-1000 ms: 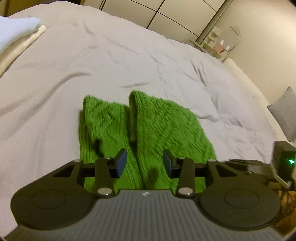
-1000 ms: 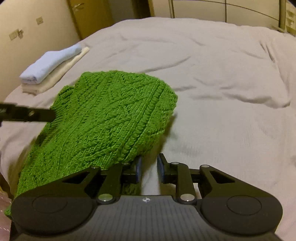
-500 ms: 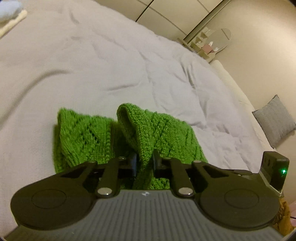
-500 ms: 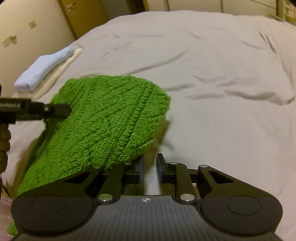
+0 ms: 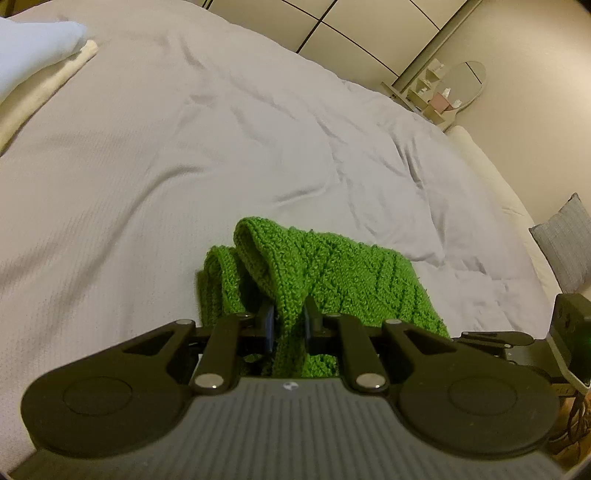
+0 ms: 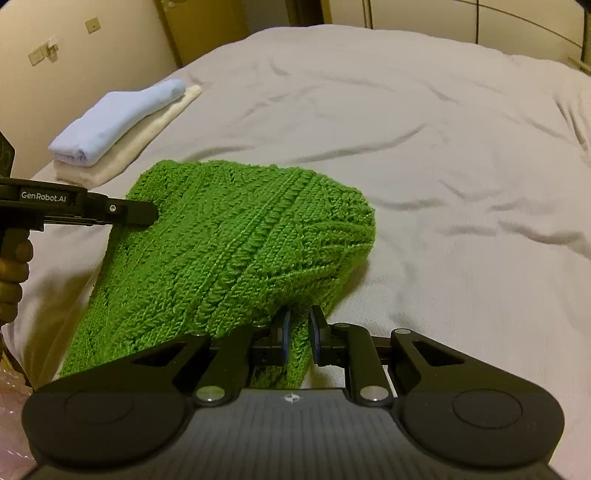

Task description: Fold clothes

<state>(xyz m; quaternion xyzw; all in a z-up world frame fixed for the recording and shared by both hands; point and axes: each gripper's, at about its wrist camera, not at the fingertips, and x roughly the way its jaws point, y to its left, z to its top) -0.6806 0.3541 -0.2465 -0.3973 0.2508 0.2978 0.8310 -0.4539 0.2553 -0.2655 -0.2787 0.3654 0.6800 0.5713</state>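
The work surface is a bed (image 5: 221, 140) covered with a pale grey, lightly wrinkled spread that fills most of both wrist views. Beyond its far edge stand panelled wardrobe doors (image 5: 332, 26). In the left wrist view, a small vanity shelf with an oval mirror (image 5: 461, 83) sits in the far right corner of the room, and a grey cushion (image 5: 565, 240) lies at the right edge of the bed. In the right wrist view, a beige wall with switch plates (image 6: 40, 55) runs along the left side.

At the far left of the bed rests a stack of folded items — a light blue cloth (image 6: 118, 118) on top of a cream cloth (image 6: 125, 151).

The green knitted garment (image 6: 236, 236) lies near the bed's near edge, partly raised off the spread. My left gripper (image 5: 289, 325) has its fingers pressed together on a folded ridge of the knit. My right gripper (image 6: 298, 334) has its fingers closed on another edge of the same garment — the knit passes between the blue pads. In the right wrist view, my left gripper's tip meets the garment's left side.
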